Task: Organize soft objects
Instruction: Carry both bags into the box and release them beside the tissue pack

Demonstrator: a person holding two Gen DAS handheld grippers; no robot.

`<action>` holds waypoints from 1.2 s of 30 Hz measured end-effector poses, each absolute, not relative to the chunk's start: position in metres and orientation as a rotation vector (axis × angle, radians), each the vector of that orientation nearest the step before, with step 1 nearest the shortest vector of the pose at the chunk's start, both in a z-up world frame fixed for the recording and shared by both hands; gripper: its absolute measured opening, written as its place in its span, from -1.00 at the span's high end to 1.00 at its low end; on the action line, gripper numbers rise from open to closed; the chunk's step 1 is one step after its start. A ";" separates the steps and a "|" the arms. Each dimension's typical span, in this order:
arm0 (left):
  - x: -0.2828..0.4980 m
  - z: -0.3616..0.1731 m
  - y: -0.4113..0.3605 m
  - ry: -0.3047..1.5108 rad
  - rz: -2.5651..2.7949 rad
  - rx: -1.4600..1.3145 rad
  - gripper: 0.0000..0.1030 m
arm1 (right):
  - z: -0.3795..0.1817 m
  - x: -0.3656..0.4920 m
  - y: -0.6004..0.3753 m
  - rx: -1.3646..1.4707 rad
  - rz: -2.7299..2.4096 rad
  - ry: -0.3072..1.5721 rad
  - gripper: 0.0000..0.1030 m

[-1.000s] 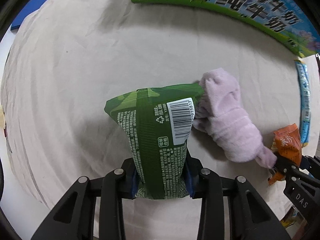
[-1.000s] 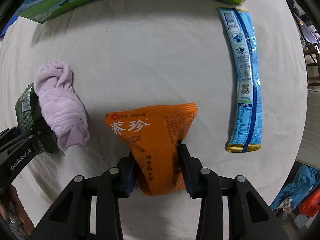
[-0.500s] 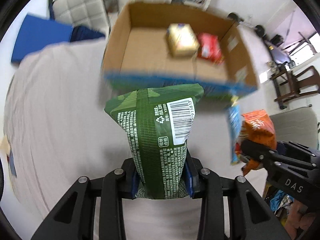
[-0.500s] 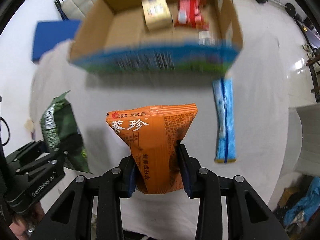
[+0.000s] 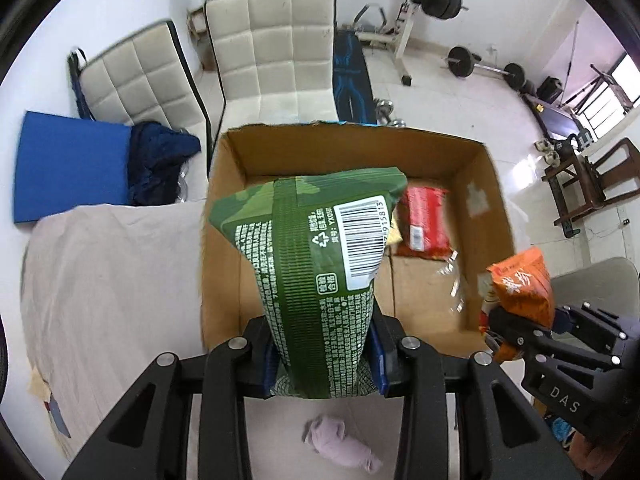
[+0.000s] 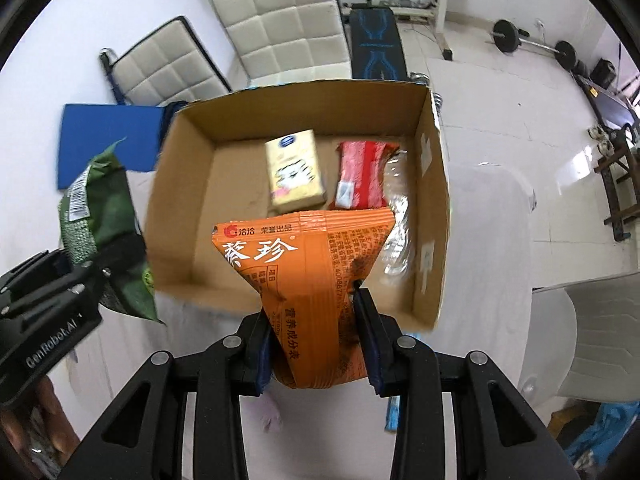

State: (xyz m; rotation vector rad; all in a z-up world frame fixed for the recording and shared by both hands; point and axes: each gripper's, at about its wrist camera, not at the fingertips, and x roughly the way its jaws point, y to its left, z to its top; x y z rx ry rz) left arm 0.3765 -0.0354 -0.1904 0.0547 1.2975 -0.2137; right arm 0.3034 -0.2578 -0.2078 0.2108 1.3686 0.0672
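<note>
Since a second ago both my grippers have risen from the cloth-covered table (image 5: 100, 280) to the open cardboard box (image 5: 486, 216). My left gripper (image 5: 324, 354) clamps the glossy green snack bag (image 5: 316, 264) by its base, long axis pointing away into the box. My right gripper (image 6: 316, 340) pinches the crinkled orange snack bag (image 6: 308, 264) likewise. The fuzzy pink cloth (image 5: 340, 442) lies below on the table.

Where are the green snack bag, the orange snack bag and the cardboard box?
green snack bag (image 5: 320, 280), left wrist view, ribbed centre seam.
orange snack bag (image 6: 312, 280), right wrist view, printed middle.
cardboard box (image 6: 296, 108), right wrist view, far wall.
</note>
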 end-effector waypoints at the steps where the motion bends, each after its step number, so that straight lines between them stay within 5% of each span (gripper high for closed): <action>1: 0.387 -0.197 -0.035 1.315 -0.210 0.047 0.36 | -0.217 0.310 -0.259 0.215 0.058 1.378 0.25; 15: 0.484 -0.300 -0.041 1.544 -0.169 0.094 0.36 | -0.340 0.376 -0.259 0.161 -0.021 1.579 0.25; 32: 0.503 -0.309 -0.047 1.600 -0.121 0.094 0.25 | -0.385 0.392 -0.240 0.065 -0.050 1.686 0.22; 35: 0.506 -0.303 -0.042 1.590 -0.110 0.061 0.23 | -0.386 0.398 -0.235 0.044 -0.071 1.666 -0.07; 36: 0.506 -0.301 -0.040 1.588 -0.109 0.055 0.21 | -0.384 0.398 -0.235 0.051 -0.070 1.658 -0.37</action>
